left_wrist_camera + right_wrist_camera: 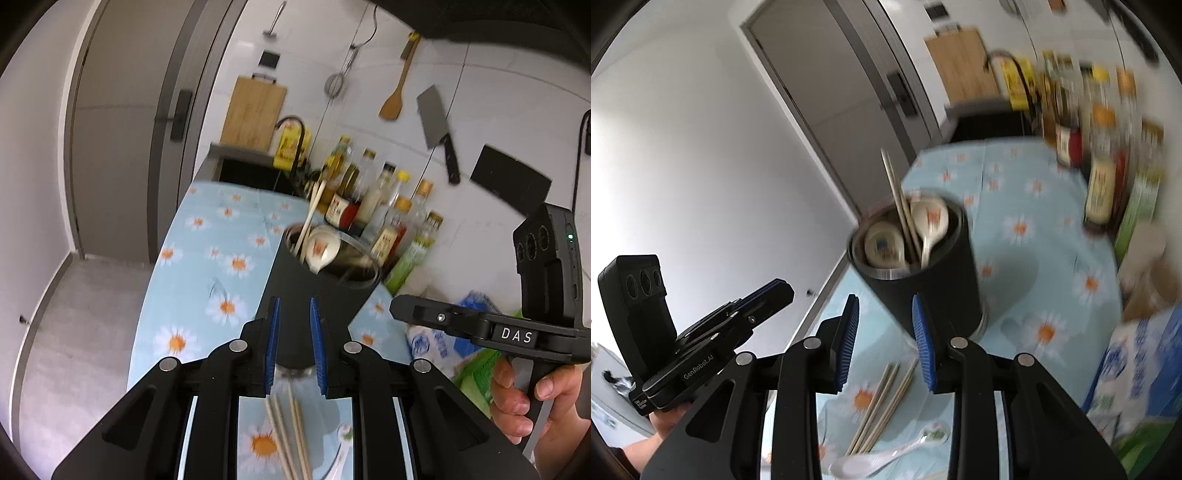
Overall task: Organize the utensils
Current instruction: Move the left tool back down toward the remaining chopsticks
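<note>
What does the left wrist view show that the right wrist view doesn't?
Left wrist only: a cleaver, wooden spatula and strainer hanging on the wall. Right wrist only: a second spoon inside the black holder, and the whole white spoon lying on the cloth. Both share: the holder, loose chopsticks on the floral tablecloth, the bottles, and empty tongs.

A narrow kitchen in soft daylight: a grey door (122, 110) with a dark handle plate (181, 115) fills the upper left of the left wrist view, above a pale grey floor (74, 332). White wall tiles (498, 110) on the right carry a wooden cutting board (253, 112), a wooden spatula (397, 88) and a cleaver (437, 129). The worktop (207, 258) at centre wears a blue daisy-print cloth, with bottles (384, 199) lined along the wall.
</note>
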